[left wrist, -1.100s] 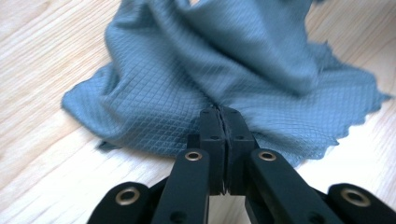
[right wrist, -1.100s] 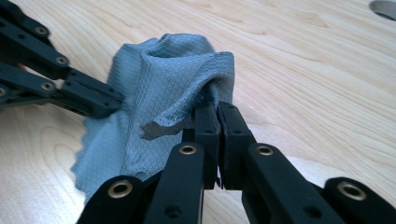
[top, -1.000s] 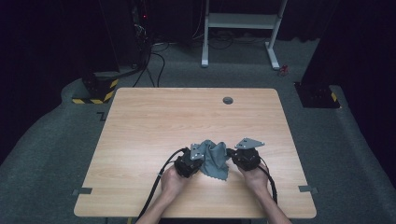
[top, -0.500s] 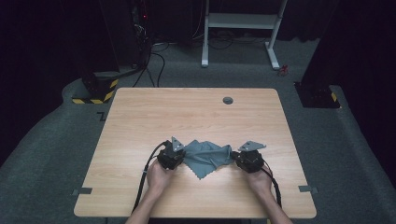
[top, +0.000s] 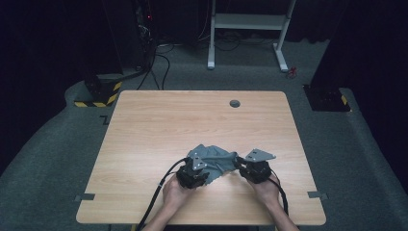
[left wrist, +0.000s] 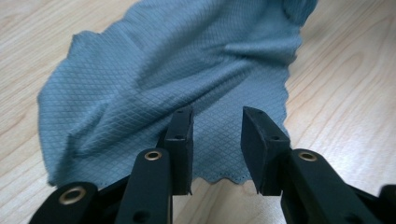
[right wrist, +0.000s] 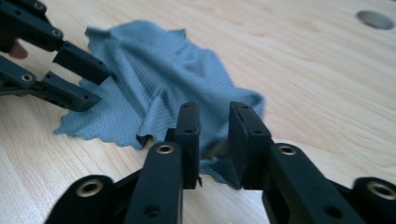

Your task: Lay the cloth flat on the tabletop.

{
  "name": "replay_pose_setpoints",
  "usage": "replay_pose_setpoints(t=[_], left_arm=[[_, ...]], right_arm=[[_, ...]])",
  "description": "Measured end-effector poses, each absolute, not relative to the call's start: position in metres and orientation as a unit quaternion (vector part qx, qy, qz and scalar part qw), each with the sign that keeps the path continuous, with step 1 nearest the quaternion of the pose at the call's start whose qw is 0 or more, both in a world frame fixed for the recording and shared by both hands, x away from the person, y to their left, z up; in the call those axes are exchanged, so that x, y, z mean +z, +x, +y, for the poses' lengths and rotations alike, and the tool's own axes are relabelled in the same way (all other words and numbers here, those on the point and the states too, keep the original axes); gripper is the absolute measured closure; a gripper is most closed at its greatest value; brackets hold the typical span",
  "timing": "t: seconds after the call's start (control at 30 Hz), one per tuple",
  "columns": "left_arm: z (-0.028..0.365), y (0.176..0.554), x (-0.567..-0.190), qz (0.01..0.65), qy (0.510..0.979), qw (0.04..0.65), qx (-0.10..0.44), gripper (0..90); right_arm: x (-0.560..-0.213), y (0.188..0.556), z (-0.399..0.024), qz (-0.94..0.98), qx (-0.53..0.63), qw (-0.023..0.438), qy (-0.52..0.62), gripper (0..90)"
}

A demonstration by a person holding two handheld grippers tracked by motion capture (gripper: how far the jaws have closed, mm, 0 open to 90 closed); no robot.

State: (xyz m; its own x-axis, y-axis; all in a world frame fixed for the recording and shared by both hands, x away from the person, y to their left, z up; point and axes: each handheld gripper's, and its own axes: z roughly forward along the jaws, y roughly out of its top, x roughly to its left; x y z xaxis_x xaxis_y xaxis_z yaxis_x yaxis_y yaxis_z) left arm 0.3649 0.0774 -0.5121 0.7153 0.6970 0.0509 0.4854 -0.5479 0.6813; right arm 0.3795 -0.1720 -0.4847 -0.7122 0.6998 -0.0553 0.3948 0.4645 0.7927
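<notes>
Now both claws apart over grey cloth [top: 214, 159], prob. not gripping.

Matt grey-blue diamond-weave cloth [left wrist: 154, 79] on smooth pale wood-grain table [top: 159, 120]; matt blk plastic tongs [left wrist: 217, 140] w/ brass rivets.

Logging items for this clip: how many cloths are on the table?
1. One grey-blue cloth lies crumpled near the table's front edge, between the left gripper and right gripper. Nothing seems hidden beneath.
</notes>
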Motion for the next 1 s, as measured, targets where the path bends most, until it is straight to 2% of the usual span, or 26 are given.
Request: replay_pose_setpoints(t=[0.1, 0.13, 0.2, 0.23, 0.27, 0.3, 0.53, 0.83, 1.0], left_arm=[[0.077, 0.366, -0.512, 0.343, 0.864, 0.333, 0.157, 64.7], [0.077, 0.366, -0.513, 0.337, 0.866, 0.335, 0.156, 70.3], [0.077, 0.366, -0.513, 0.331, 0.868, 0.337, 0.154, 79.2], [0.076, 0.365, -0.513, 0.325, 0.871, 0.336, 0.151, 84.1], [0.075, 0.365, -0.513, 0.322, 0.873, 0.335, 0.152, 84.1], [0.075, 0.366, -0.512, 0.32, 0.875, 0.33, 0.151, 88.9], [0.086, 0.364, -0.509, 0.316, 0.88, 0.315, 0.162, 89.9], [0.133, 0.352, -0.492, 0.338, 0.866, 0.327, 0.171, 89.8], [0.14, 0.348, -0.499, 0.339, 0.873, 0.308, 0.167, 89.6]], right_arm=[[-0.489, 0.381, -0.165, 0.842, 0.384, 0.194, 0.326, 68.4], [-0.497, 0.385, -0.159, 0.847, 0.354, 0.217, 0.333, 67.4], [-0.499, 0.387, -0.159, 0.848, 0.345, 0.219, 0.338, 69.3], [-0.503, 0.39, -0.159, 0.849, 0.337, 0.22, 0.342, 72.6], [-0.506, 0.393, -0.16, 0.85, 0.332, 0.215, 0.348, 78.4], [-0.508, 0.394, -0.163, 0.849, 0.33, 0.208, 0.356, 87.2], [-0.504, 0.393, -0.174, 0.844, 0.341, 0.208, 0.358, 89.5], [-0.491, 0.382, -0.188, 0.841, 0.358, 0.196, 0.356, 89.3], [-0.503, 0.375, -0.183, 0.866, 0.323, 0.175, 0.341, 88.7]])
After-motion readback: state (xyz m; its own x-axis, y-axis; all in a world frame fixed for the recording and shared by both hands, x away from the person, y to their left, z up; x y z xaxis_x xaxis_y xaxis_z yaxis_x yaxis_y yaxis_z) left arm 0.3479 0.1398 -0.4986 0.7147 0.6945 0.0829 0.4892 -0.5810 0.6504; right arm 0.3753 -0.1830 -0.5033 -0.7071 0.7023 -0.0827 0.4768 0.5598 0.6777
